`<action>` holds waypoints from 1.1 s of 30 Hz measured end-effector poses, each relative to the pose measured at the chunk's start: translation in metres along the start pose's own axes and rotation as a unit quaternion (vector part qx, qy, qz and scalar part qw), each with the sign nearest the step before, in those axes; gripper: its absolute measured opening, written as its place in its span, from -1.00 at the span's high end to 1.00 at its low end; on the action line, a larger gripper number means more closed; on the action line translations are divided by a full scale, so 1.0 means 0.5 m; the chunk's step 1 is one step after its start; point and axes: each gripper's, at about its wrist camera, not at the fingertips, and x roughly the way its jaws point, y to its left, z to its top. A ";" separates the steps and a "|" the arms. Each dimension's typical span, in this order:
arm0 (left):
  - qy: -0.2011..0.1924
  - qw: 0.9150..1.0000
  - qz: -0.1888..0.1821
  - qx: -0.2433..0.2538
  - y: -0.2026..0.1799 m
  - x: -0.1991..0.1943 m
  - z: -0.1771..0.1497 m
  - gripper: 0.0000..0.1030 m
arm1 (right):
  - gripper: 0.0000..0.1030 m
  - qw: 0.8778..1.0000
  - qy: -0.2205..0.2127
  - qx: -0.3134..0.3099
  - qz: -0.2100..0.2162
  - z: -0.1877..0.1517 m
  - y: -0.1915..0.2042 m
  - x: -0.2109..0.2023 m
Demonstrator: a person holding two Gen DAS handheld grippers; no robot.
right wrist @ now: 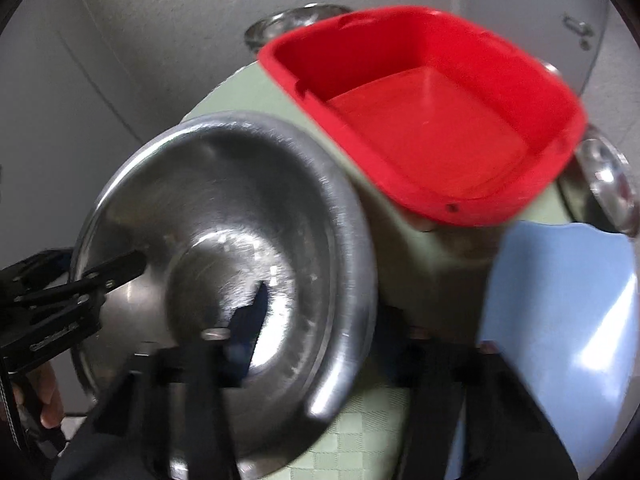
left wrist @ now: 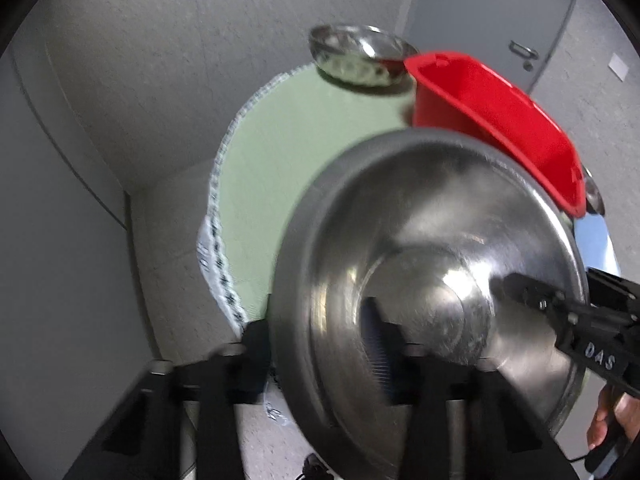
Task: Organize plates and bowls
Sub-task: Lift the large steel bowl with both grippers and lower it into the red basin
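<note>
A round table (left wrist: 280, 152) with a pale green cloth fills the middle of both views, grey floor around it. On its far right stands a red tub (right wrist: 432, 132), open side up and bare inside. Nearer, a large steel bowl (left wrist: 432, 280) is held tilted above the table's near-left edge, its hollow facing both cameras.

The left gripper (left wrist: 320, 344) is clamped on the bowl's near rim: one finger lies inside the hollow, the other outside, the steel wall between them. The right gripper (right wrist: 316, 344) straddles the bowl's opposite rim, one finger inside against the bottom; whether it presses shut on the steel, the blur does not let one tell.

A light blue plate (right wrist: 560, 320) lies on the table's near right, just beside the right gripper. A smaller steel bowl (left wrist: 360, 56) sits at the table's far edge, behind the tub and close to it. Another small steel dish (right wrist: 612, 184) rests at the right edge, beyond the plate.
</note>
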 end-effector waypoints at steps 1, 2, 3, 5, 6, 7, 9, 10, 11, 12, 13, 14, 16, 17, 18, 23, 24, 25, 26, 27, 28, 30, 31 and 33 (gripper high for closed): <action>-0.001 1.000 0.004 0.002 0.003 0.004 0.002 0.56 | 0.56 1.000 0.004 -0.002 0.010 -0.001 0.001 0.001; -0.003 1.000 0.006 0.006 0.000 0.004 -0.003 0.56 | 0.56 1.000 0.005 -0.005 0.008 -0.002 0.002 0.000; -0.005 1.000 0.009 0.008 0.003 0.005 -0.001 0.59 | 0.56 1.000 0.006 -0.007 0.011 -0.002 0.003 -0.001; -0.012 1.000 0.007 0.010 0.001 -0.013 -0.006 0.63 | 0.56 1.000 0.013 -0.007 0.023 -0.006 0.005 -0.009; -0.018 1.000 0.002 0.011 0.000 -0.027 -0.007 0.63 | 0.56 1.000 0.013 -0.008 0.026 -0.006 0.004 -0.015; -0.023 1.000 0.001 0.012 -0.003 -0.043 -0.007 0.63 | 0.56 0.999 0.012 -0.011 0.032 -0.008 0.007 -0.026; -0.043 0.999 0.000 0.020 -0.012 -0.081 -0.005 0.65 | 0.56 0.999 0.009 -0.016 0.041 -0.008 0.012 -0.056; -0.052 0.998 -0.001 0.025 -0.013 -0.104 -0.003 0.70 | 0.57 0.998 0.005 -0.021 0.053 -0.005 0.016 -0.078; -0.063 0.997 0.008 0.032 -0.018 -0.120 0.005 0.70 | 0.57 0.998 0.002 -0.023 0.058 -0.003 0.013 -0.091; -0.075 0.996 0.016 0.037 -0.024 -0.133 0.020 0.71 | 0.58 0.998 -0.005 -0.024 0.061 0.005 0.012 -0.113; -0.088 0.995 0.016 0.040 -0.031 -0.143 0.037 0.71 | 0.58 0.998 -0.015 -0.026 0.062 0.019 0.013 -0.125; -0.097 0.994 0.013 0.044 -0.038 -0.151 0.049 0.70 | 0.58 0.998 -0.022 -0.022 0.062 0.033 0.007 -0.139; -0.123 0.991 0.005 0.053 -0.056 -0.172 0.075 0.70 | 0.58 0.997 -0.048 -0.015 0.063 0.069 -0.015 -0.180; -0.130 0.990 -0.002 0.056 -0.063 -0.175 0.092 0.70 | 0.57 0.996 -0.057 -0.013 0.063 0.081 -0.024 -0.193; -0.134 0.989 -0.009 0.062 -0.074 -0.170 0.114 0.70 | 0.58 0.996 -0.064 -0.013 0.059 0.100 -0.032 -0.202; -0.122 0.989 -0.031 0.083 -0.126 -0.088 0.216 0.70 | 0.58 0.996 -0.085 0.005 0.041 0.192 -0.130 -0.204; -0.112 0.989 -0.042 0.085 -0.135 -0.056 0.244 0.70 | 0.58 0.996 -0.077 0.011 0.037 0.212 -0.156 -0.191; -0.104 0.990 -0.050 0.083 -0.138 -0.031 0.264 0.70 | 0.58 0.996 -0.074 0.017 0.035 0.224 -0.175 -0.181; -0.090 0.991 -0.053 0.085 -0.147 0.006 0.287 0.70 | 0.58 0.997 -0.070 0.023 0.033 0.237 -0.199 -0.168; -0.082 0.991 -0.054 0.087 -0.149 0.024 0.311 0.70 | 0.58 0.997 -0.058 0.027 0.034 0.249 -0.221 -0.152; -0.069 0.992 -0.055 0.090 -0.154 0.059 0.332 0.70 | 0.58 0.998 -0.049 0.036 0.035 0.258 -0.239 -0.134; -0.042 0.993 -0.053 0.094 -0.163 0.118 0.357 0.70 | 0.58 0.998 -0.032 0.043 0.027 0.269 -0.269 -0.100; -0.032 0.994 -0.049 0.095 -0.165 0.140 0.368 0.70 | 0.58 0.998 -0.027 0.046 0.026 0.270 -0.278 -0.088; -0.020 0.994 -0.037 0.100 -0.166 0.189 0.379 0.70 | 0.58 0.999 -0.011 0.047 0.024 0.272 -0.293 -0.065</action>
